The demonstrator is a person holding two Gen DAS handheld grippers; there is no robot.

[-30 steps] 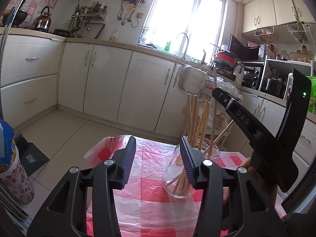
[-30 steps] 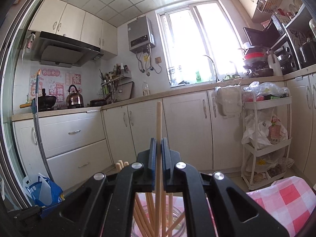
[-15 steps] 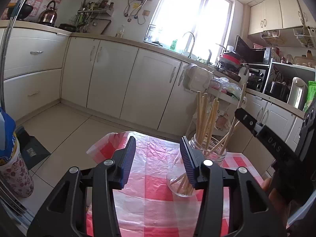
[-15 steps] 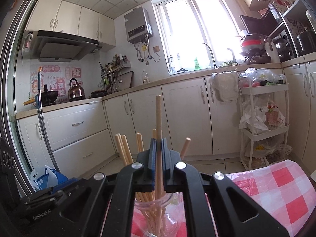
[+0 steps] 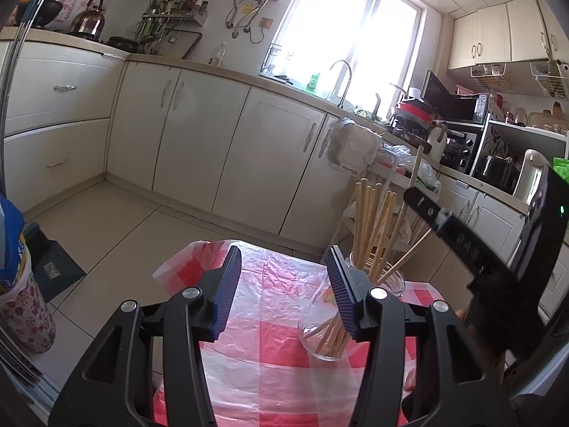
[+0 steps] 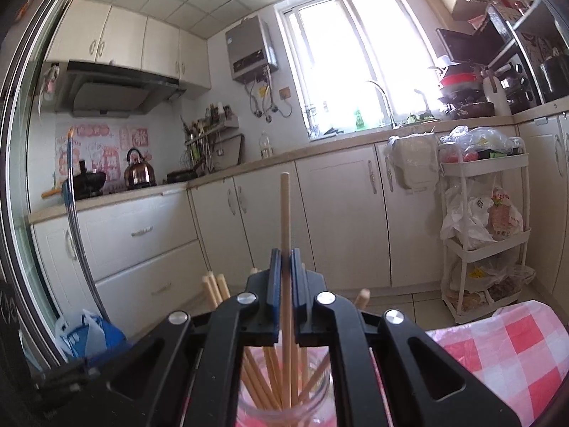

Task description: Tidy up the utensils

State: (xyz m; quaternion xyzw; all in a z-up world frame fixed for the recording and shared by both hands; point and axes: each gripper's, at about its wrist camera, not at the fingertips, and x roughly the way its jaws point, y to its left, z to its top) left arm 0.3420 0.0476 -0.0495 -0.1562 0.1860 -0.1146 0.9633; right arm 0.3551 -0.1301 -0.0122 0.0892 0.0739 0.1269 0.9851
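A clear glass jar [image 5: 322, 327] stands on the red-and-white checked tablecloth [image 5: 270, 352] and holds several wooden chopsticks [image 5: 371, 224]. My left gripper [image 5: 282, 284] is open and empty, just left of the jar, its right finger in front of the glass. My right gripper [image 6: 284, 281] is shut on one upright wooden chopstick [image 6: 285, 213], whose lower end reaches down into the jar [image 6: 281, 405] among the others. The right gripper also shows in the left wrist view [image 5: 458, 235], above and to the right of the jar.
Cream kitchen cabinets [image 5: 199, 135] run along the far wall under a bright window. A white rolling cart [image 6: 483, 235] with bags stands right of the table. A floral bin [image 5: 21, 313] and blue bag are on the floor at left.
The left gripper has drawn back a little from the jar. The right gripper has moved with its chopstick over the jar, and the stick's lower end now sits in the glass.
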